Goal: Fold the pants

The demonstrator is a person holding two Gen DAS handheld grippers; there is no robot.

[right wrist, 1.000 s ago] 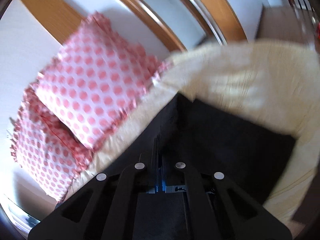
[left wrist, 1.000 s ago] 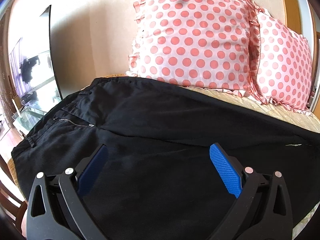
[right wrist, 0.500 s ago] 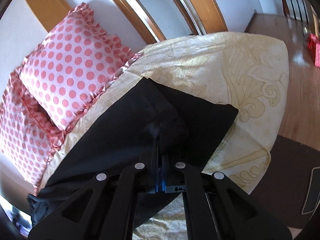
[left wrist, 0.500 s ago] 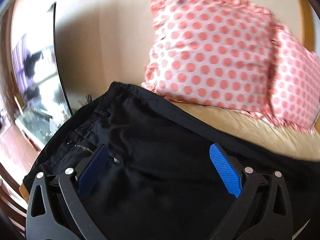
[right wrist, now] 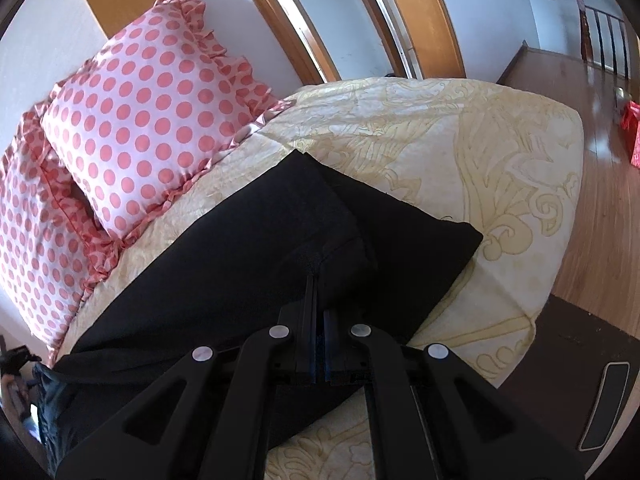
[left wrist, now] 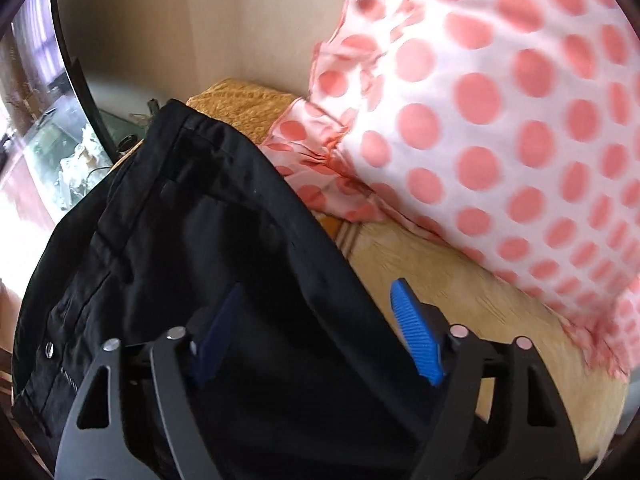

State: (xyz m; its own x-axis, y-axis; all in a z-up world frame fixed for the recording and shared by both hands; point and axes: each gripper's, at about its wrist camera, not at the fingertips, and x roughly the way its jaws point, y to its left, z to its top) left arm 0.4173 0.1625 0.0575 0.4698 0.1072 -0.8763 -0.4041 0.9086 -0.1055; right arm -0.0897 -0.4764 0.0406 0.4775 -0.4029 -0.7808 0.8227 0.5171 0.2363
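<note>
- Right wrist view: the right gripper has its fingers pressed together on a pinch of the black pants, the fabric bunching into a small ridge just at the tips.
- From that pinch the pants' leg end spreads flat toward the foot of the bed, its far corner lying on the cream patterned bedspread.
- Beyond the cloth, two pink polka-dot pillows lean against the wall at the head of the bed; wooden door frames and a wood floor show to the right.
- In the left wrist view, the left gripper has its blue pads apart; its jaws have just been closing, with the pants' edge lying between them, though the pads do not press on it.
- One pad sits over the black fabric, the other beside the pants' edge above the yellow bedding.
- The waistband end lies ahead of the fingers, with a zipper and a metal button near the left edge.
- A polka-dot pillow fills the upper right, blurred, its ruffle close to the pants' edge.
- A dark-framed glass surface stands at the far left.
</note>
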